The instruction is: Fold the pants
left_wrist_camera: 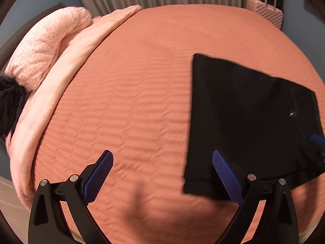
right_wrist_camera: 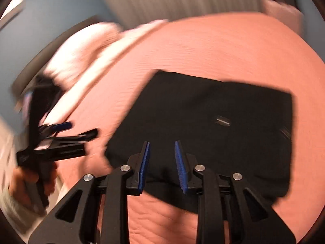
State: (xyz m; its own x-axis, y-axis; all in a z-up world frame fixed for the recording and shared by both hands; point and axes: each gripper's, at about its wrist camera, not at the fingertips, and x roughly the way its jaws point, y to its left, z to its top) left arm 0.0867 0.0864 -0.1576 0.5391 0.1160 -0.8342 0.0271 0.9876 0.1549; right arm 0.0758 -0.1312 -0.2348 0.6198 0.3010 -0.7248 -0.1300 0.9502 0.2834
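**Folded pants on the bed**

A salmon bedspread (left_wrist_camera: pixel 142 85) covers the bed, with a pillow (left_wrist_camera: pixel 46 46) at its left and a suitcase (left_wrist_camera: pixel 266 10) beyond. The black pants (left_wrist_camera: pixel 243 118) lie flat in a folded rectangle, long axis running from the near edge toward the far side, its waist end to the right. The left gripper (left_wrist_camera: pixel 162 178) hovers wide apart beside them. The right gripper (right_wrist_camera: pixel 162 166) hangs over their near edge, jaws parted, holding nothing.

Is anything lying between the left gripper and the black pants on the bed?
Nothing visible. The left gripper has its jaws open over bare bedspread, and the pants lie just to its right, the near hem beside its right finger. The pillow sits far off to the left.
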